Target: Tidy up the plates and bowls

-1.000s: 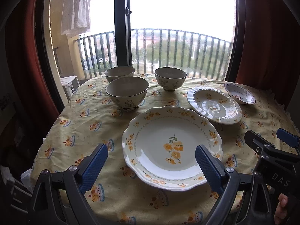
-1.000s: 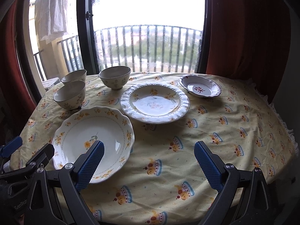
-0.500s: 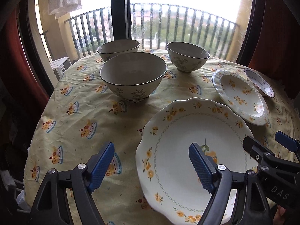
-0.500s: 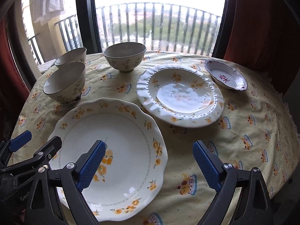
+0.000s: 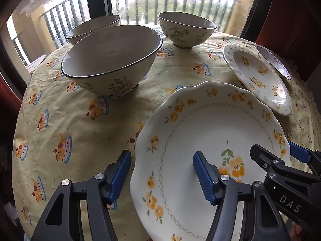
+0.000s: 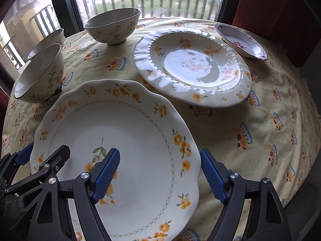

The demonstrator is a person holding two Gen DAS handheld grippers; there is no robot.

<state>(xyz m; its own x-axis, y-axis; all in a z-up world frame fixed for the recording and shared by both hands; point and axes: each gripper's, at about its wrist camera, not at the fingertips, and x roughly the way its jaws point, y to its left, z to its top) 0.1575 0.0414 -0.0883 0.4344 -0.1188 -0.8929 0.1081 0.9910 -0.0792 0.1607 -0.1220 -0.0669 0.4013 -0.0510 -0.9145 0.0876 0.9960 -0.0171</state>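
A large scalloped plate with yellow flowers (image 5: 210,132) (image 6: 128,132) lies at the table's near side. My left gripper (image 5: 161,175) is open, its jaws straddling the plate's left rim. My right gripper (image 6: 159,172) is open, its jaws straddling the plate's right rim. A beaded plate (image 6: 192,66) (image 5: 258,76) lies beyond it, with a small red-marked dish (image 6: 240,41) (image 5: 272,60) further right. Three bowls stand at the back: a near one (image 5: 112,60) (image 6: 40,76), one behind it (image 5: 92,28) (image 6: 46,42), and one in the middle (image 5: 186,30) (image 6: 112,26).
A round table with a yellow patterned cloth (image 5: 80,124) (image 6: 260,120) holds everything. A window with a dark frame (image 5: 98,6) and a balcony railing are behind. Red curtains (image 6: 280,14) hang at the right. The table's edge drops off at the right.
Both grippers have moved forward and lower toward the large plate, and now their jaws straddle its left and right rims. The dishes have not moved.
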